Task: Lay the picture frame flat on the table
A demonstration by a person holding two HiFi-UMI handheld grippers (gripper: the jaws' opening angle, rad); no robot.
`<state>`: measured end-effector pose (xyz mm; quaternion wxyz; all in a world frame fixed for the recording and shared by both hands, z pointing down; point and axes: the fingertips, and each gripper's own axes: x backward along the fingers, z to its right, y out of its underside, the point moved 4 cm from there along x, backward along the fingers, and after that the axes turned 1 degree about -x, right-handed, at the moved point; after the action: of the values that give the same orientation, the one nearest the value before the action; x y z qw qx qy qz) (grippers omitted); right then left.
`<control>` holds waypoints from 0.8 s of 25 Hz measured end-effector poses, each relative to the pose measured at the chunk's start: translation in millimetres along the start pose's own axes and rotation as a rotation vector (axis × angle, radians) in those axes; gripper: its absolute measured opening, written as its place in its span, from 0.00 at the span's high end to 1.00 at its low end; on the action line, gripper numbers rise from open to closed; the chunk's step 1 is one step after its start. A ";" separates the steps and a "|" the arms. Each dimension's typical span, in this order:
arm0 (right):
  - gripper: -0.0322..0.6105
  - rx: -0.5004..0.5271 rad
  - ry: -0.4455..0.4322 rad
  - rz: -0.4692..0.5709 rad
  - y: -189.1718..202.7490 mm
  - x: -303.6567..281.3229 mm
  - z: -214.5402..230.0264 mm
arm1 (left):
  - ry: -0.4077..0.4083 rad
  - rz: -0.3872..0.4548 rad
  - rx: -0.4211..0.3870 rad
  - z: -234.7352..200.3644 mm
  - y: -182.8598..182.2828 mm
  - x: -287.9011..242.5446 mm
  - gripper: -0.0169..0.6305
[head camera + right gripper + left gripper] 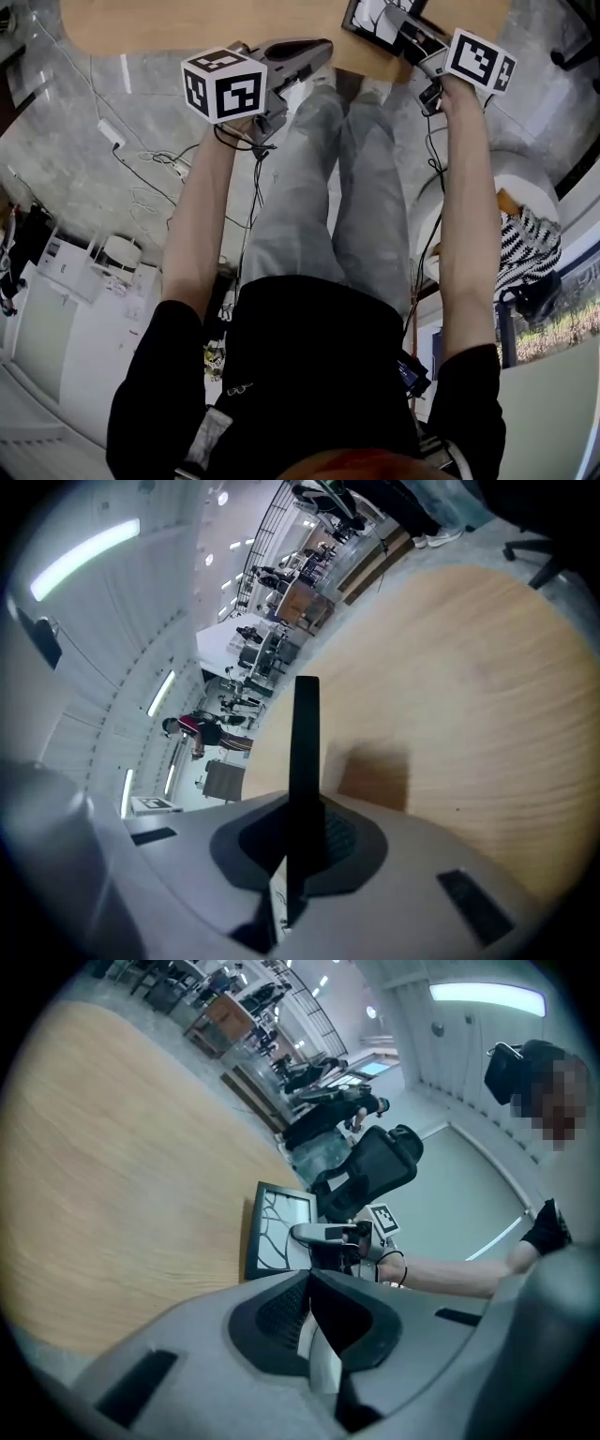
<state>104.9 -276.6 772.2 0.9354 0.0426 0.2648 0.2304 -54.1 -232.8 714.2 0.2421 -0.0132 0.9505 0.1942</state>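
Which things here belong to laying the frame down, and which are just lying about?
Job: picture frame, clamped in the right gripper; wooden table; left gripper, shut and empty.
Lying about: power strip, cables on the floor; office chair.

Open-plan office
Desks [223, 1018] and chairs [375, 1162] are standing in rows under strip lights [487, 997]; cables [155, 178] are trailing across the floor [75, 178].

The table [112, 1176] is pale wood with a fine grain and a matt finish. The picture frame [278, 1230] has a smooth black moulding. The left gripper [311, 1283] and right gripper [298, 808] are matt grey plastic with finely ribbed dark pads [340, 836]. The floor [84, 103] looks like polished, veined grey stone.
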 end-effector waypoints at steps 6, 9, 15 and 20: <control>0.91 0.071 0.134 -0.019 5.8 -1.4 10.8 | 0.024 -0.019 0.028 11.0 18.3 -10.6 0.96; 0.84 0.153 0.243 -0.023 3.0 -5.7 16.6 | 0.030 -0.020 0.039 10.8 24.2 -12.5 0.96; 0.67 0.289 0.477 -0.022 -3.5 -1.3 26.5 | 0.038 -0.011 0.067 14.8 32.8 -12.4 0.96; 0.62 0.363 0.647 -0.024 -7.1 4.7 34.4 | 0.021 0.026 0.058 16.4 28.8 -10.1 0.96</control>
<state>129.1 -279.3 798.1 0.7831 0.1297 0.5840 0.1701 -41.2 -200.7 716.2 0.2297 0.0042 0.9584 0.1694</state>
